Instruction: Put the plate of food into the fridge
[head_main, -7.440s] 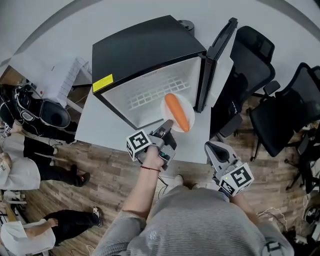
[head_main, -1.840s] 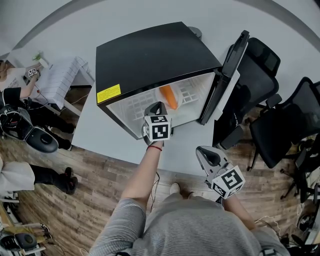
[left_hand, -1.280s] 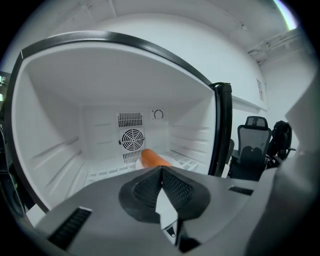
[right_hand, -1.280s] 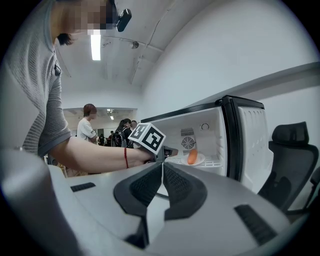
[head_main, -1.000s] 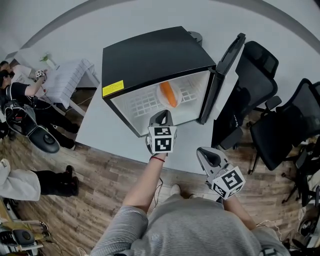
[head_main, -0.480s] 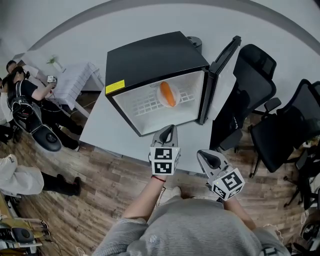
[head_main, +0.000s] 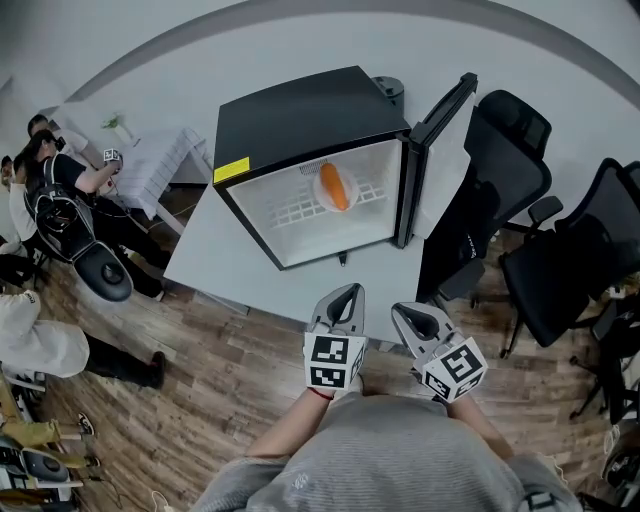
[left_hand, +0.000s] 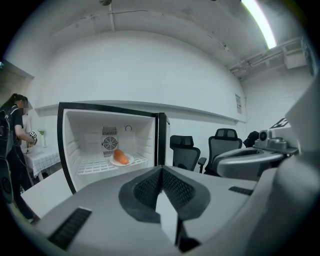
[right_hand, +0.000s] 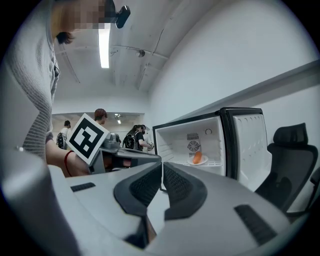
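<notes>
Small round white plate (head_main: 321, 195) carrying one long orange food piece (head_main: 336, 186), resting inside the open fridge (head_main: 300, 115) on its wire shelf (head_main: 288, 211); left gripper (head_main: 349, 290) and right gripper (head_main: 401, 309) closed, empty, before the fridge.

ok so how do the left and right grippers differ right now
The left gripper points straight at the open fridge; the right gripper angles up and leftward toward it. The left gripper's marker cube faces the head camera squarely; the right gripper's marker cube sits turned diagonally. Shared: both have fingers together on nothing and are held close to the person's body, apart from the plate on the fridge shelf.
</notes>
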